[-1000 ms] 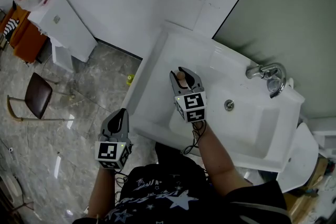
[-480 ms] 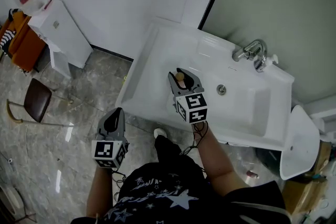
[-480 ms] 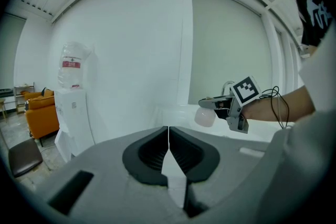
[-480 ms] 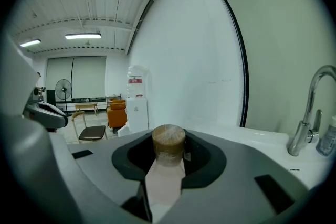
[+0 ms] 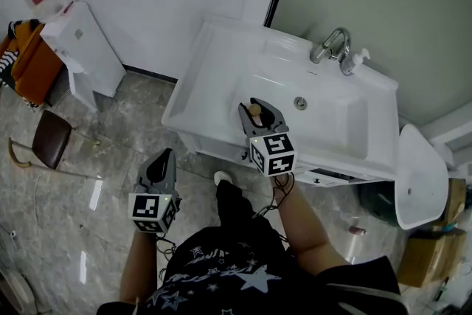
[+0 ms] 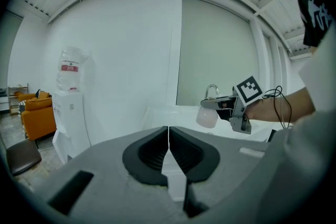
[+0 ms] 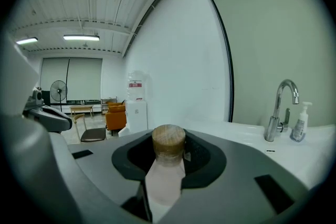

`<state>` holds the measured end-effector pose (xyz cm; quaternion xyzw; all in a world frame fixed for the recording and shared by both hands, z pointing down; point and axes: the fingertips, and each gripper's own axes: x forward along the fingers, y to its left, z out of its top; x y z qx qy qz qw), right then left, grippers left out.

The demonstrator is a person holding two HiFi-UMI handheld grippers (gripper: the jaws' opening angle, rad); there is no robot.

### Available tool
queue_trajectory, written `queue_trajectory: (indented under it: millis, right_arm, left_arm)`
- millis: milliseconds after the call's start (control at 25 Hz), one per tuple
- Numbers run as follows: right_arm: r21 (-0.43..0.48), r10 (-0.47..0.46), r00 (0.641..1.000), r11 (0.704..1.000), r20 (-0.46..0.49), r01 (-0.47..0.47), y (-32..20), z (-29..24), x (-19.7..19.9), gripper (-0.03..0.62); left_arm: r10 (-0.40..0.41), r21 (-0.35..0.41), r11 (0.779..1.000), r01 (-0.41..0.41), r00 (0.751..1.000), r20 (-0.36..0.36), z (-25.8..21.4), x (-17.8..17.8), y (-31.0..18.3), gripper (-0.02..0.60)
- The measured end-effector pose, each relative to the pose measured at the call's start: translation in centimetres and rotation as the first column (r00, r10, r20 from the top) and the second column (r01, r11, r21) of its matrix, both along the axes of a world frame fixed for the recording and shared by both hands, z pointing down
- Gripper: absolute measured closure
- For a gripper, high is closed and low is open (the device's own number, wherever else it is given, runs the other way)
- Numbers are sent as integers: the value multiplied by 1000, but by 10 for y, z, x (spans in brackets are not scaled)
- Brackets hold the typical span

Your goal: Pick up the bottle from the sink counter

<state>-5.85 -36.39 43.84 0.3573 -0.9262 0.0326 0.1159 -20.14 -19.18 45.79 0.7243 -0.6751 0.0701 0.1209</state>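
- Washroom with white walls and a grey marbled floor (image 5: 110, 158) is what my feeds show, with a white rectangular sink counter (image 5: 214, 63) against the wall.
- At the centre is the small frosted pale bottle with a round brown wooden cap (image 7: 168, 141). It stands upright between the jaws of my right gripper (image 5: 256, 105), which are clamped on its neck just below the cap.
- From the head view the bottle sits over the front part of the counter, near the basin's left side.
- Behind it, at the counter's back edge, are a curved chrome tap (image 5: 330, 46) and, just beside that, a small white pump dispenser (image 5: 356, 60).
- My left gripper (image 5: 161, 167) hangs over the floor, well apart from the sink, jaws pressed together with nothing between them.
- Farther left stand a white water dispenser (image 5: 81, 33) and a brown chair (image 5: 50, 140).
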Motion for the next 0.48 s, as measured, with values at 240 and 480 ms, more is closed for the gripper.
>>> queue_trajectory:
  millis: [240,480]
  right_arm:
    - [-2,26,1000,1000,12,-26,58,-4,26,473]
    - [-1,37,999,999,23,-37,113,-5,52,473]
  left_arm:
    - [23,32,999,-24,1000,11,-5,17,49,559]
    - [45,34,998,-45,999,1,-6,42,95,559]
